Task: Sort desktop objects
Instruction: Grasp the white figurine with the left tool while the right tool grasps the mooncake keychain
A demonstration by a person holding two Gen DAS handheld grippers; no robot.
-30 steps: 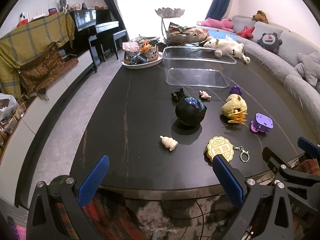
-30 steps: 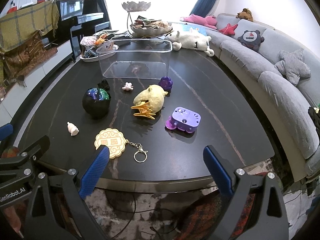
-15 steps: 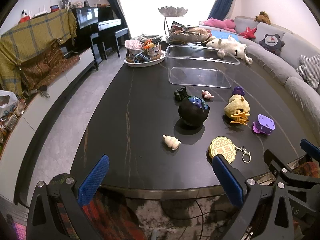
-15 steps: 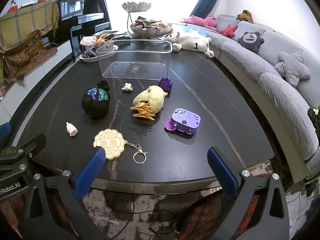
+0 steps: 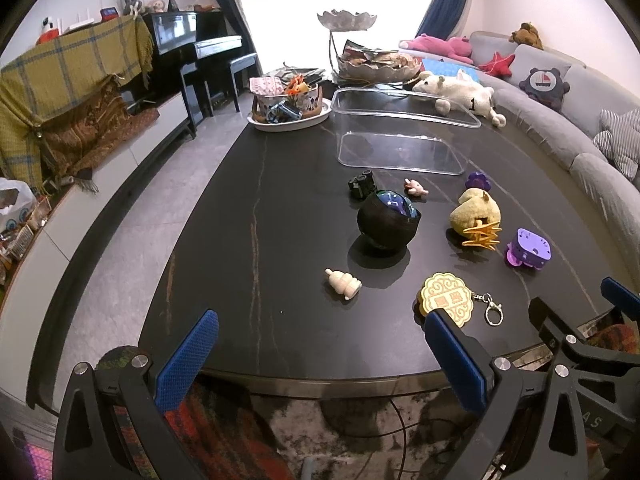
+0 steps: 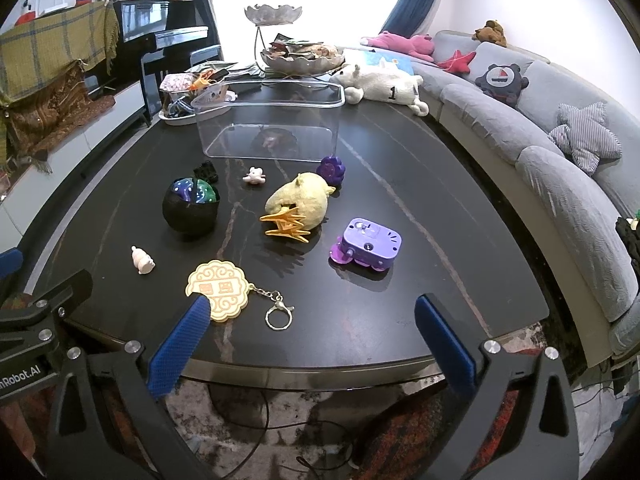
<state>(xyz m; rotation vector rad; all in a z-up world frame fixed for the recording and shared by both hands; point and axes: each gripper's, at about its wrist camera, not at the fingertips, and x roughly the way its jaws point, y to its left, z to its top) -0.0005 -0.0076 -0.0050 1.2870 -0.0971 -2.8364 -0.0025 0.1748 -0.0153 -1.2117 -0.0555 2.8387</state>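
Observation:
Small objects lie scattered on the dark table (image 5: 256, 240): a black ball (image 5: 387, 221) (image 6: 190, 209), a yellow plush (image 5: 475, 213) (image 6: 304, 199) with an orange clip (image 6: 285, 225), a purple toy (image 6: 367, 245) (image 5: 529, 248), a round yellow keychain (image 6: 218, 289) (image 5: 447, 298), a cream figurine (image 5: 343, 284) (image 6: 141, 260), a pink figure (image 6: 254, 175), a purple flower (image 6: 331, 168) and a black toy car (image 5: 362, 184). A clear plastic bin (image 5: 400, 132) (image 6: 268, 120) stands behind them. My left gripper (image 5: 320, 340) and right gripper (image 6: 308, 320) hover open over the near edge, holding nothing.
A tray of clutter (image 5: 289, 108) and a tiered metal dish (image 5: 376, 64) stand at the far end with a white plush (image 5: 460, 92). A grey sofa (image 6: 552, 152) curves along the right. A piano (image 5: 200, 52) and a low cabinet line the left.
My right gripper's fingers have spread wider apart. Both views have otherwise barely shifted, and nothing on the table has moved.

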